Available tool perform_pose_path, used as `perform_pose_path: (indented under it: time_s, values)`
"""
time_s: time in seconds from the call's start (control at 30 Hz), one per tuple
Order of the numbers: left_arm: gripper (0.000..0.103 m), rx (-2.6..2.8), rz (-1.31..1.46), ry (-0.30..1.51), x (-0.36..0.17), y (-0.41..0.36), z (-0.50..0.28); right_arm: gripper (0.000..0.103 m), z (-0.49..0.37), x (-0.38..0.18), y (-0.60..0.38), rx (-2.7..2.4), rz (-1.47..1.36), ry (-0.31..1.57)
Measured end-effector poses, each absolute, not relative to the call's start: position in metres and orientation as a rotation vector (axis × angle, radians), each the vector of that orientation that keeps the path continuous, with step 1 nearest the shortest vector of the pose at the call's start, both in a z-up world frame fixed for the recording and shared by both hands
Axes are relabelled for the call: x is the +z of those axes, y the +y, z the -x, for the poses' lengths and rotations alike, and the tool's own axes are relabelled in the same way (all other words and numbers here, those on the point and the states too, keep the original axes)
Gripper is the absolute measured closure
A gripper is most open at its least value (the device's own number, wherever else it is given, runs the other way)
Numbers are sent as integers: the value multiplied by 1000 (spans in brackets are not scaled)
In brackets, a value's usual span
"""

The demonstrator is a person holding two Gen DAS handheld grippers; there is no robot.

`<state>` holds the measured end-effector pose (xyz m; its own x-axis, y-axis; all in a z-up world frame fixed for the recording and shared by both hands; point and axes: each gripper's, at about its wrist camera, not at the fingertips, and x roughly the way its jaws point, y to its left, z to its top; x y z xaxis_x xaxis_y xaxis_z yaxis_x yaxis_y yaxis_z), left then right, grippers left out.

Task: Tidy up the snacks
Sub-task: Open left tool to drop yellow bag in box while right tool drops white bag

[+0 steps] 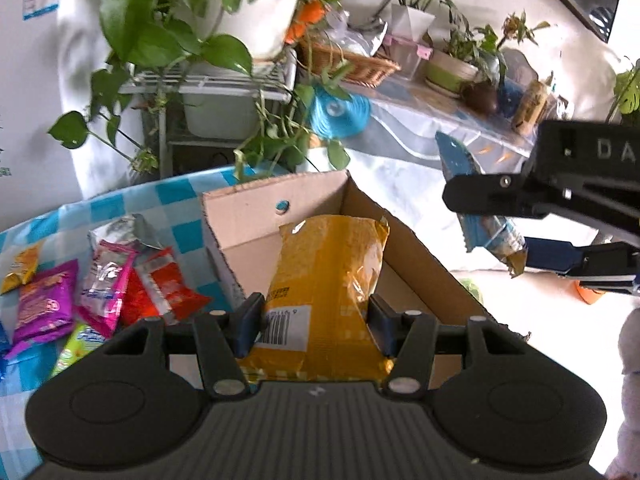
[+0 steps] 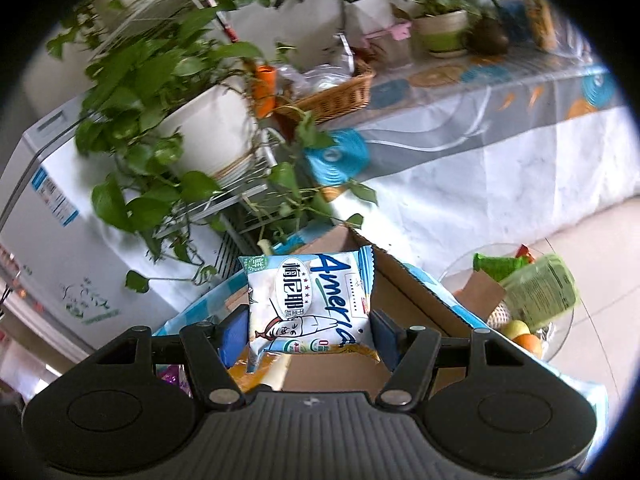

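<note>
Left wrist view: the left tongs (image 1: 316,322) are closed to the width of a yellow snack pack (image 1: 326,280), one blue pad pressing each long side near its barcode end. The pack's long axis runs straight away from the tongs, the barcode end near and the crimped end far, reaching over the inside of the open cardboard box (image 1: 404,240). The box stands on the blue-and-white checked bench (image 1: 176,200), its far wall upright with a small hole in it. To the left of the box a loose heap of snack packets (image 1: 100,284) lies on the bench: pink, purple, red, silver, yellow and green ones, overlapping each other.

At the right of the same view the right tongs (image 1: 496,232) come in sideways, well apart from the left ones and beyond the box's right wall, gripping a blue-and-white packet (image 1: 480,216) whose long axis stands roughly upright there.

In the right wrist view that blue-and-white packet (image 2: 308,304) is pinched between the two blue pads of the right tongs (image 2: 308,334) at its near end, its printed face to the camera, and it rises up and away from them. Beneath and beyond it lies the cardboard box (image 2: 404,288). Whether the packet is over the box or beside it cannot be told. A glass bowl (image 2: 560,332) of fruit and green packets sits to the right.
</note>
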<state>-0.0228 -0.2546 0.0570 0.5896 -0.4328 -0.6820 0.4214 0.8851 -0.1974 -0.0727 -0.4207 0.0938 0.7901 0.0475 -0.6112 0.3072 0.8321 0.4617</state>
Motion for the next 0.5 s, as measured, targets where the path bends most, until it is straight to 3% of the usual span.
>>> perform_pose_path:
  time_s: [0.1, 0.17, 0.23, 0.5]
  values:
    - [44, -498, 13, 798, 57, -262, 21, 30, 69, 89, -426, -163, -625, 666]
    - [30, -495, 8, 786, 60, -263, 22, 26, 69, 87, -429, -185, -653, 670]
    - [27, -499, 0, 761, 65, -262, 23, 23, 71, 85, -433, -206, -679, 663]
    - [23, -461, 0, 740, 78, -237, 17, 19, 72, 84, -434, -204, -704, 648]
